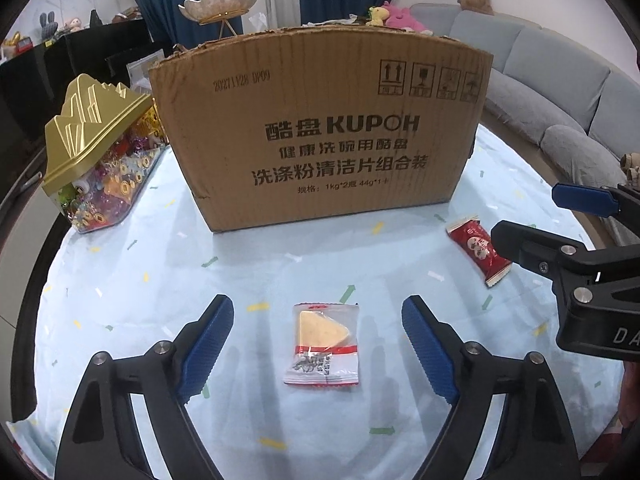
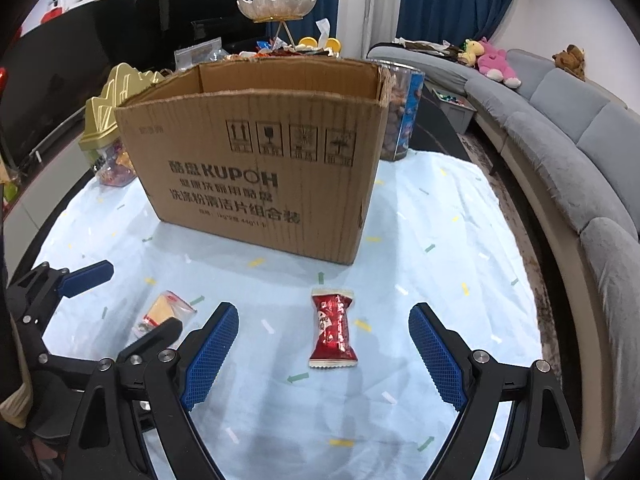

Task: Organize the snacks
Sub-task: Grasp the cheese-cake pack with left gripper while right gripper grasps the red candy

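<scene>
A clear packet with a yellow wedge-shaped cake (image 1: 326, 344) lies flat on the pale blue tablecloth (image 1: 140, 280). My left gripper (image 1: 318, 302) is open just above it, one blue pad on either side and neither touching. A red wrapped snack (image 2: 332, 328) lies to its right, between the spread fingers of my open right gripper (image 2: 324, 309), also untouched. Behind both stands an open-topped cardboard box (image 2: 256, 176) printed KUPOH. Each wrist view also catches the other gripper: the right gripper (image 1: 528, 210) beside the red snack (image 1: 478, 250), the left gripper (image 2: 140, 296) over the clear packet (image 2: 164, 312).
A gold-lidded jar of sweets (image 1: 100, 160) stands left of the box. A round tin (image 2: 402, 120) stands behind the box's right corner. A grey sofa (image 2: 560, 140) curves along the table's right edge. A black cabinet (image 2: 100, 60) is at the far left.
</scene>
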### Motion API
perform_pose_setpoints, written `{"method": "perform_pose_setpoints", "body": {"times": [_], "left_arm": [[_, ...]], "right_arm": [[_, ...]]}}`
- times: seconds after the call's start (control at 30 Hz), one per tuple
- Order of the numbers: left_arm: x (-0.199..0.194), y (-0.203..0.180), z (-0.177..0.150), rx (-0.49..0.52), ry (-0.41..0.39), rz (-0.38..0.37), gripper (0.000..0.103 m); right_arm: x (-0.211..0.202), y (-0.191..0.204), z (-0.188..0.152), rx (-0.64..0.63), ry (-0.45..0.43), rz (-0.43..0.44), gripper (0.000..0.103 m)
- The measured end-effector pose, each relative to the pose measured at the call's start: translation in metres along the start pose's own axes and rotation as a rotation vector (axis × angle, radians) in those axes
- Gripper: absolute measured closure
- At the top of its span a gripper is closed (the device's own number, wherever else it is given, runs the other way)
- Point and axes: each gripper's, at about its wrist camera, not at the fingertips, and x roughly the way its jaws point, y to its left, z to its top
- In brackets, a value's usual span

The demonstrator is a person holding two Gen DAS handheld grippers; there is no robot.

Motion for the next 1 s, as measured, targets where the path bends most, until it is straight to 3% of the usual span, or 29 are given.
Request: {"method": "perform_pose_setpoints", "body": {"times": [0.47, 0.9, 1.0], "left_arm": [[0.026, 0.006, -0.013, -0.008, 0.051, -0.024, 0.032], [0.03, 0.005, -0.018, -0.018, 0.043, -0.03, 0.043], [0.029, 0.003, -0.019, -0.021, 0.038, -0.035, 0.049]], "right_arm": [[0.025, 0.004, -0.011, -0.005, 0.014, 0.004, 0.015], [0.045, 0.001, -0.018, 0.006, 0.042, 0.006, 0.016], [0.049, 0.0, -0.018, 0.008, 0.045, 0.006, 0.022]]}}
